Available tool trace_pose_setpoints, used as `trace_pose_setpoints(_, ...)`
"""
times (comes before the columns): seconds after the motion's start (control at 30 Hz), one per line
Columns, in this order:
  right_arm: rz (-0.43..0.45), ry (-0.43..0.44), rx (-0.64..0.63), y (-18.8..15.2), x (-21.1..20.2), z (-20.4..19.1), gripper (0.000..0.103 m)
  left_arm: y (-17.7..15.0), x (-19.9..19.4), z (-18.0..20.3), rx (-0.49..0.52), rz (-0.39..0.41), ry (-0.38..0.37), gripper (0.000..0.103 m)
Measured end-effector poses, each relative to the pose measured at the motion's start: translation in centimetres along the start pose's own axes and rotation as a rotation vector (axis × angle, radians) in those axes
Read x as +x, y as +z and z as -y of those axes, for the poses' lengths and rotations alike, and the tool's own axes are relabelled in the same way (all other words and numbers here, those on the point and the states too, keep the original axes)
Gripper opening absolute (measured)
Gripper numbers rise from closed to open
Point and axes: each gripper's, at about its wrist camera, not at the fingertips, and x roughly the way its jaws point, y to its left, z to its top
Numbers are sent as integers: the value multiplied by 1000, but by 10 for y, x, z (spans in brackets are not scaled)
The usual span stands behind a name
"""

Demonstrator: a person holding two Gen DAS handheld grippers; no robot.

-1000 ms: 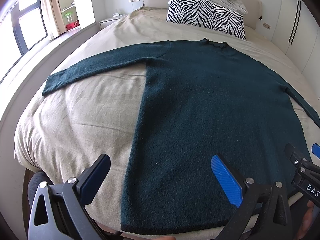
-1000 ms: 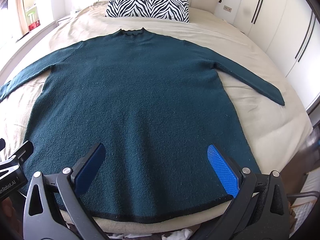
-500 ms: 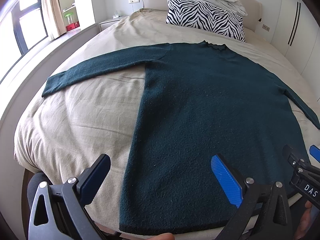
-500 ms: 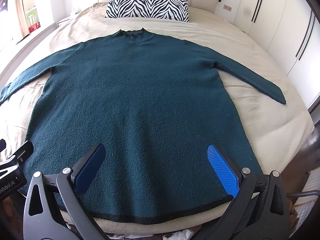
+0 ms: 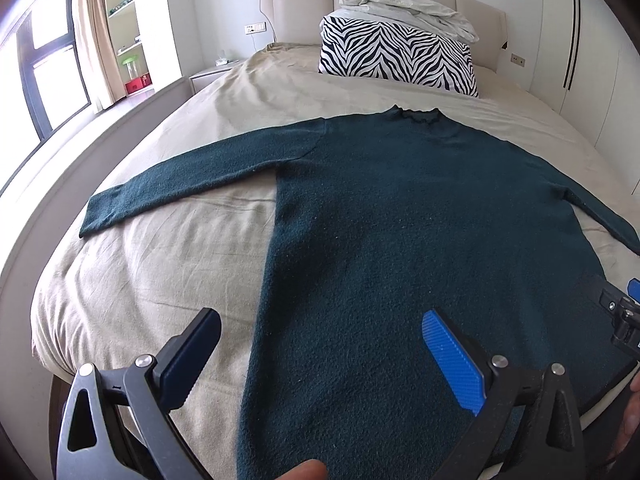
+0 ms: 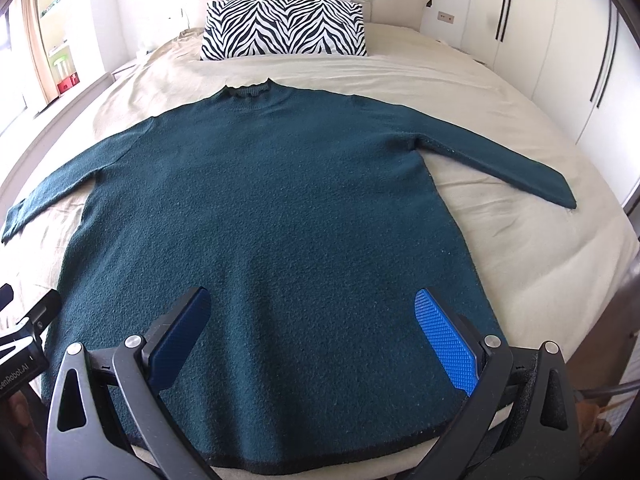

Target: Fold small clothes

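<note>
Zero folds done: sweater [image 6: 272, 216] lies flat on bed [image 6: 520, 264], sleeves spread out, everything left. Left gripper [image 5: 320, 354] and right gripper [image 6: 312, 332] hover above hem, jaws apart, empty. Zebra pillow [image 6: 284, 28] beyond collar.

Both fisheye views looked from the foot of the bed [image 5: 132, 264] toward the headboard, low and close over the hem of the spread green sweater [image 5: 400, 240]. The left wrist view sat over the sweater's left edge, which ran up between its wide-apart jaws. The right wrist view sat nearer the middle, with sweater [image 6: 280, 208] filling the space between its jaws. Both shared the sweater's body, collar and the zebra pillow [image 6: 284, 26] straight beyond the jaws. Each view caught the other tool at its side rim.
</note>
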Motion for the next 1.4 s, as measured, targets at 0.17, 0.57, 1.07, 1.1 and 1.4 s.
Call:
trace_pose_setpoints(0.17,27,45,133,22,16,64,103,22,18,-1,-49,-23,-87,103)
trace_pose_setpoints(0.57,55,112,887,39,107,373,86,40,68,30,-93,-134,-278,103)
trace_pose_setpoints(1.07,74,101,1078,80,216,504,17,69,121,42,-167,-201,-448,73)
trace_pose_setpoints(1.1,77,90,1041,87,215,498,11,70,123,40,-180,-206,-459,70)
trace_pose_setpoints(1.4,130,147,313,223,194,267,10,92,133,17,-298,-163,-553,69)
